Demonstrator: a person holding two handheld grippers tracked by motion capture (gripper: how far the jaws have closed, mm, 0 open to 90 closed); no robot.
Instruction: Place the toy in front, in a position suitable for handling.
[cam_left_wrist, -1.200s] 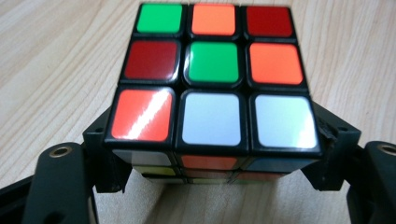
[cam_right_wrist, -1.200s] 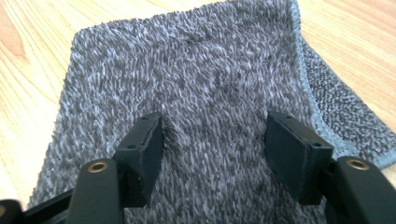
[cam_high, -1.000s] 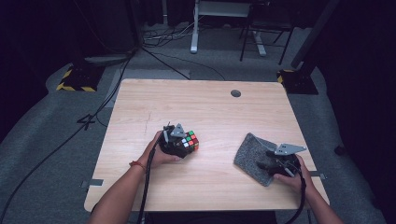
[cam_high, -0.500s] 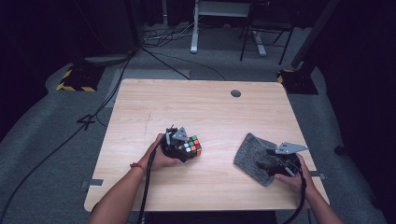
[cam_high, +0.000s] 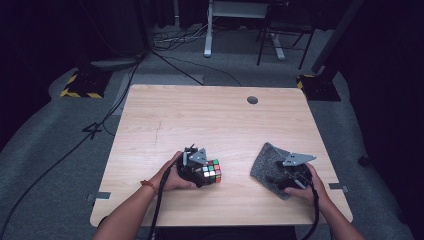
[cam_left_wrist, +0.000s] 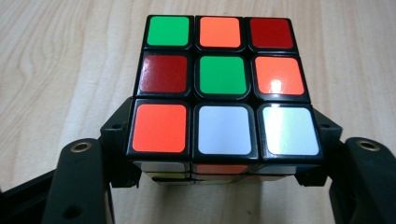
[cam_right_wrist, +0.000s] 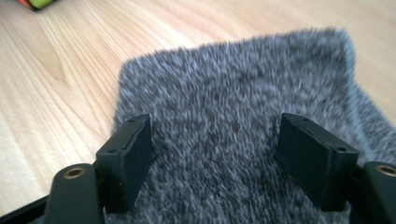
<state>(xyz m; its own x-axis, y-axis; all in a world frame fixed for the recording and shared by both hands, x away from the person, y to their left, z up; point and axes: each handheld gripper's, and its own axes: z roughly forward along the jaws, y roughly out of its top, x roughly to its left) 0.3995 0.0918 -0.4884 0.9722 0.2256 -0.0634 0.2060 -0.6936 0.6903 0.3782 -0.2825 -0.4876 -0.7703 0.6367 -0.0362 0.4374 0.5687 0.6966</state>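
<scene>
A scrambled Rubik's cube (cam_left_wrist: 219, 88) sits between the two black jaws of my left gripper (cam_left_wrist: 219, 156), which is shut on its lower sides; green, orange, red and white stickers face the camera. In the high view the cube (cam_high: 213, 171) and left gripper (cam_high: 200, 170) are left of centre near the table's front. A grey furry cloth (cam_right_wrist: 233, 93) lies flat on the wood at front right. My right gripper (cam_right_wrist: 217, 149) hovers over it, open, with nothing between its jaws. The high view shows the right gripper (cam_high: 281, 179) on the cloth's (cam_high: 264, 162) near part.
The wooden table (cam_high: 200, 120) has a round grey grommet (cam_high: 252, 100) near its far edge. A corner of the cube (cam_right_wrist: 39, 3) peeks in at the top left of the right gripper view. Cables and stand legs lie on the floor beyond the table.
My left gripper has carried the cube a little toward the table's front edge and slightly right. The right gripper has stayed over the cloth.
</scene>
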